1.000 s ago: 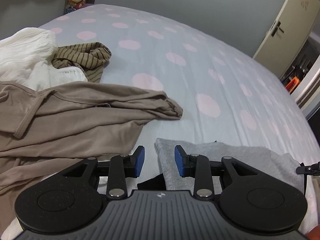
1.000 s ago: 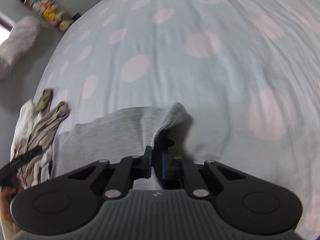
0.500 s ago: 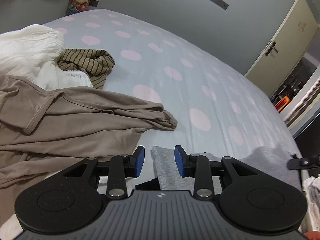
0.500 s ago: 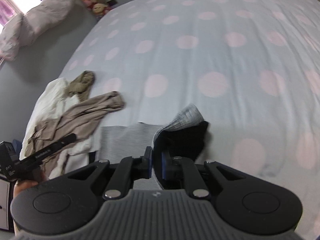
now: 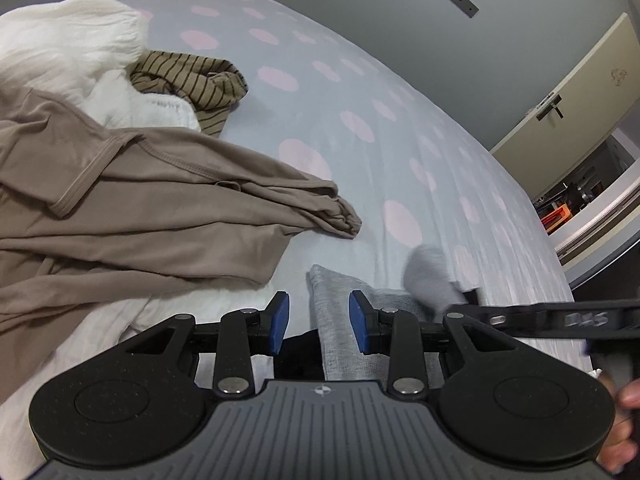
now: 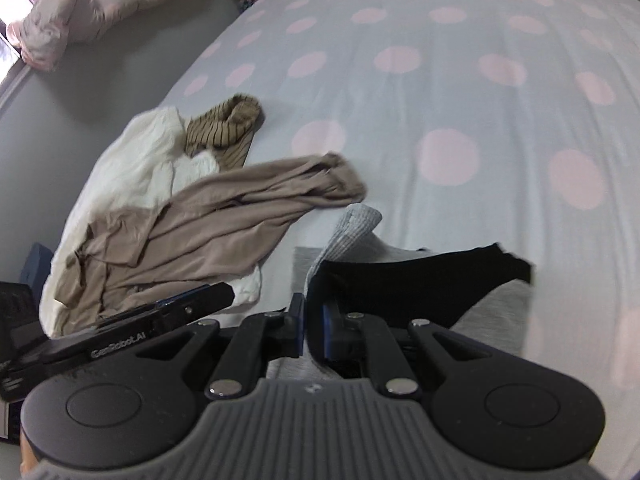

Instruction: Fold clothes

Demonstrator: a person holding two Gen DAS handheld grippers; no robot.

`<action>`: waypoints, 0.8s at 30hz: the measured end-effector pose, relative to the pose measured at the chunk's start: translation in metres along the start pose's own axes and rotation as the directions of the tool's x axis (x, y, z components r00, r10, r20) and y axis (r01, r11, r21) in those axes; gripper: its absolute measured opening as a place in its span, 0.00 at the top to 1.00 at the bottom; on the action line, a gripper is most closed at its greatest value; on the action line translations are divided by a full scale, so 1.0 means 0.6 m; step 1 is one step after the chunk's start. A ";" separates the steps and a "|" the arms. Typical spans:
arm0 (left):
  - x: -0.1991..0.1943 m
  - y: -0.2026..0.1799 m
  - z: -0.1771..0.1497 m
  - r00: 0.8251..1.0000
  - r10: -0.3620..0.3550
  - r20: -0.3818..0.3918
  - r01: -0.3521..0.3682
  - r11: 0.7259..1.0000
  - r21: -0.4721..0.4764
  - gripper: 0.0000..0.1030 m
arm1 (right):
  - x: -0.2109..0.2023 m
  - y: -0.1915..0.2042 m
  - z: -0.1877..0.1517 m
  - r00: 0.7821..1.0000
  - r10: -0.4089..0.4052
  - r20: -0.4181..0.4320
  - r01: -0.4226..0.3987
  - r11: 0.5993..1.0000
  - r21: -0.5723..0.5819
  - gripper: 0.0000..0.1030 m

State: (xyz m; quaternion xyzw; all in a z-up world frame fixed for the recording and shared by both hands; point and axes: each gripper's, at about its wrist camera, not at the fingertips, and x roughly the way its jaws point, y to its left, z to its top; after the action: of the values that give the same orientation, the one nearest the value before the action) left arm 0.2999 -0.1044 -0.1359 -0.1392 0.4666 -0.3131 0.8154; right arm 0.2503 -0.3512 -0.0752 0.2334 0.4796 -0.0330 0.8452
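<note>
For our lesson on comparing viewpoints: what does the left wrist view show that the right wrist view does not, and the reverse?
Only the left wrist view shows the door and the left tongs, open over the grey garment.

Only the right wrist view shows the pillow, the garment's black lining, and the right tongs shut on its grey fabric.

Both show the spotted bed, the tan top, the white clothes and the striped piece.
</note>
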 end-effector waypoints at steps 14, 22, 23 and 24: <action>0.035 0.006 -0.011 0.988 0.095 -0.120 -0.094 0.995 0.013 0.71 | 0.136 0.022 -0.015 0.996 -0.016 -0.089 0.017 1.000 0.013 0.90; 0.030 0.006 -0.012 0.987 0.090 -0.136 -0.090 0.996 0.006 0.71 | 0.106 0.023 -0.017 0.998 0.026 -0.051 -0.029 0.997 -0.069 0.70; 0.026 0.002 -0.013 0.987 0.086 -0.134 -0.085 0.996 0.014 0.71 | 0.091 0.025 -0.016 0.999 0.023 -0.031 -0.025 0.995 -0.094 0.66; 0.022 -0.001 -0.015 0.988 0.079 -0.134 -0.077 0.997 0.025 0.71 | 0.075 0.026 -0.014 1.000 0.020 -0.011 -0.021 0.993 -0.119 0.65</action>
State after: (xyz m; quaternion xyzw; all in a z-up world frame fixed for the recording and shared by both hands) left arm 0.2969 -0.1131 -0.1493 -0.0913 0.5226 -0.2941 0.7950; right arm 0.2723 -0.3260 -0.1105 0.1878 0.4822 0.0055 0.8556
